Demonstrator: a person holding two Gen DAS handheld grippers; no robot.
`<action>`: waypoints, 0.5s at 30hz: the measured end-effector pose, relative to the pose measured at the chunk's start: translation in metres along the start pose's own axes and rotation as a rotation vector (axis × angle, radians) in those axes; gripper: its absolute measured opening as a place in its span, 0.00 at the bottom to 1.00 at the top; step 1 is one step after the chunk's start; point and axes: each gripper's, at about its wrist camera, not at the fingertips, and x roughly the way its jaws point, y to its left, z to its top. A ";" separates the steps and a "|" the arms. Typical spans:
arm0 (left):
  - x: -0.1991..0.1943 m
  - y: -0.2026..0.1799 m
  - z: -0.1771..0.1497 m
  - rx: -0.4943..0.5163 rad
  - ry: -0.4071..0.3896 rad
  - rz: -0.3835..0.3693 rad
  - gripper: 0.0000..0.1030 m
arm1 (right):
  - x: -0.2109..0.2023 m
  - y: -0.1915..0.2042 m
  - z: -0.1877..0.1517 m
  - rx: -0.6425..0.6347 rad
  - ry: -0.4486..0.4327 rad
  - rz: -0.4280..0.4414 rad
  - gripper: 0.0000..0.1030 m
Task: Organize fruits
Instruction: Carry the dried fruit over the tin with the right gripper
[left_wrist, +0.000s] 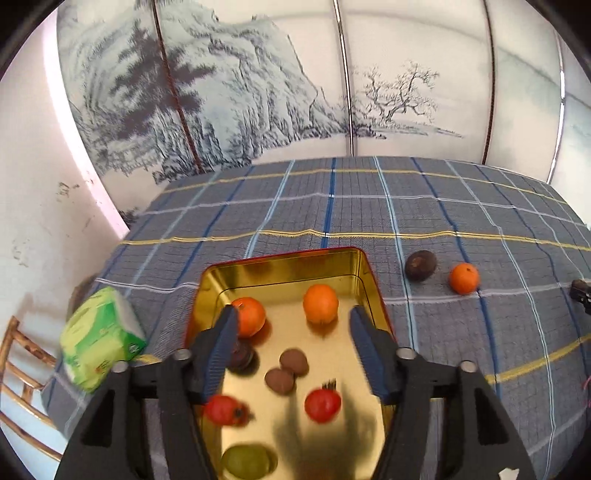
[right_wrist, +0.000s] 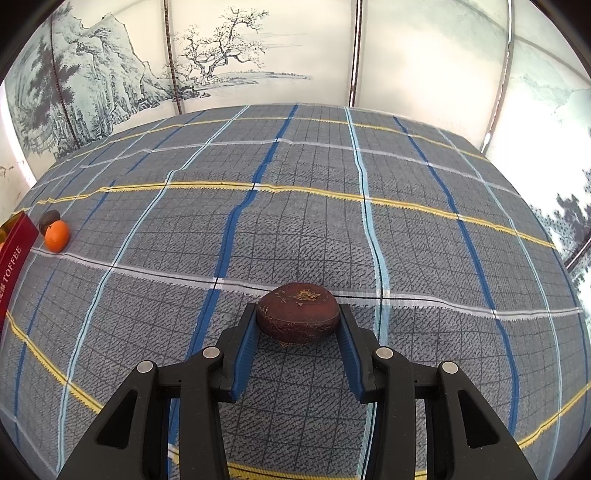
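Right wrist: my right hand-held gripper (right_wrist: 298, 322) is clamped on the brown fruit (right_wrist: 297, 316), long axis crosswise; tin (right_wrist: 14, 254) far left. Left hand-held gripper (left_wrist: 291, 325) gapes over it.

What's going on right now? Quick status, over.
Left tool open above tin. Right tool shut on brown fruit. Orange and dark fruit wait on cloth. Nothing blocking.

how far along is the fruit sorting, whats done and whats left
Mostly done: the gold tin already holds two oranges, two red fruits, two small brown ones, a dark one and a green one. In hand: the right gripper is shut on a brown fruit out on the cloth. The left gripper hovers open over the tin. Left: a dark fruit and an orange beside the tin.
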 end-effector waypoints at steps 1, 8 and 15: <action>-0.008 -0.001 -0.003 0.004 -0.015 0.009 0.66 | -0.001 0.000 -0.001 0.006 0.007 0.016 0.41; -0.050 -0.005 -0.028 0.014 -0.050 0.004 0.72 | -0.031 0.016 -0.015 0.009 -0.009 0.089 0.41; -0.068 0.001 -0.048 0.000 -0.037 -0.005 0.75 | -0.065 0.048 -0.028 0.002 -0.042 0.174 0.41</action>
